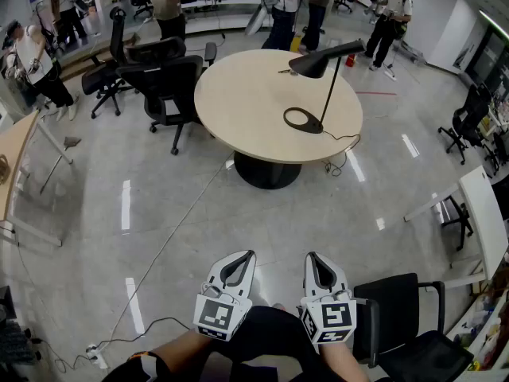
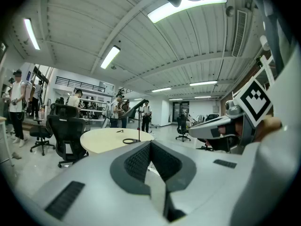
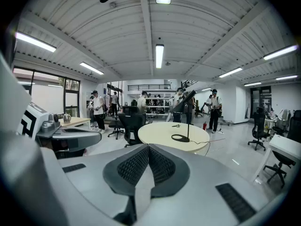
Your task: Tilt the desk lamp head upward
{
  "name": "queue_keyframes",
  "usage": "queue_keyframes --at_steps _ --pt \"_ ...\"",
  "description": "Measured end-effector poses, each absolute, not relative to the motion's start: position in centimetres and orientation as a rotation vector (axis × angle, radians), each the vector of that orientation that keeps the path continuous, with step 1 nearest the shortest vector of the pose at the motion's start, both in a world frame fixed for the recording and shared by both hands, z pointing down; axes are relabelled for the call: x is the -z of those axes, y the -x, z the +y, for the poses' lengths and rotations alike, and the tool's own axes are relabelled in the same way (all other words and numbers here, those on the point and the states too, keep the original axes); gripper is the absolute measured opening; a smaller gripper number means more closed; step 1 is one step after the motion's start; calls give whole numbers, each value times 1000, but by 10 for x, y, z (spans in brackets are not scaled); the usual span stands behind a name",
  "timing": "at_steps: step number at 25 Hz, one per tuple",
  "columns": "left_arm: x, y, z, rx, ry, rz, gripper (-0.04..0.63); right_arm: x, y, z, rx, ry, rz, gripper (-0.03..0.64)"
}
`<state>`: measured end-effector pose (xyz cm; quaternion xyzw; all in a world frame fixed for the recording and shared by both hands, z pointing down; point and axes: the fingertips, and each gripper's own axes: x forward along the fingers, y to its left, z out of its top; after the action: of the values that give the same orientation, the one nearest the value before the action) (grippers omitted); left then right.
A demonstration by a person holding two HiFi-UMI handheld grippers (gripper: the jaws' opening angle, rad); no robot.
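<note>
- A wooden desk [image 1: 16, 146] is poking in at the far left, with people [image 1: 32, 58] standing around behind it.
- Black office chairs [image 1: 169, 86] are sitting just beside the left rim of the round table [image 1: 238, 102].
- A thin floor cable [image 1: 171, 237] is running from the lower left up towards the table's foot.
- The left gripper [image 1: 248, 255] is being held low in front of the person's lap and pointing at the table, well apart from it. Its jaws are pressed together with nothing between them.
- The desk lamp [image 1: 330, 90] is standing on the right part of the table, with its ring-shaped base lying flat on the tabletop and a thin stem rising from it.
- The lamp head [image 1: 316, 62] is sitting at a slant on top of the stem, its wide end on the lower side. Neither gripper is touching it.
- A cord [image 1: 342, 143] is trailing from the base over the table's rim to the floor.
- The right gripper [image 1: 312, 255] is being held level with the left one, just beside it and also aimed at the table. Its jaws are closed tip to tip and pinching nothing.
- A black chair [image 1: 406, 317] is standing near the right gripper at the lower right.
- A white desk [image 1: 485, 213] is showing at the right edge.
</note>
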<state>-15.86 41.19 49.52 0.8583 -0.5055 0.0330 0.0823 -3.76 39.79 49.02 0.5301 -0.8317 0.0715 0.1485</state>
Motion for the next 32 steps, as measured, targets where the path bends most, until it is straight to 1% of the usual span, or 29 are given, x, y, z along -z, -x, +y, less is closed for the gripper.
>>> queue_keyframes --at_steps 6,14,20,25,32 --pt "-505 208 411 -59 -2542 -1495 46 -491 85 398 -198 -1519 -2363 15" --pt "-506 220 388 -23 -2541 -1458 46 -487 95 376 -176 -1543 -2324 15" --pt "-517 214 358 -55 -2512 -1510 46 -498 91 338 -183 -1496 -2379 15" --pt "-513 218 305 -85 -2463 -1591 46 -498 95 274 -197 -1435 -2450 15" --pt "-499 163 208 -115 -2446 -1621 46 -481 49 170 -181 -1379 -2495 15"
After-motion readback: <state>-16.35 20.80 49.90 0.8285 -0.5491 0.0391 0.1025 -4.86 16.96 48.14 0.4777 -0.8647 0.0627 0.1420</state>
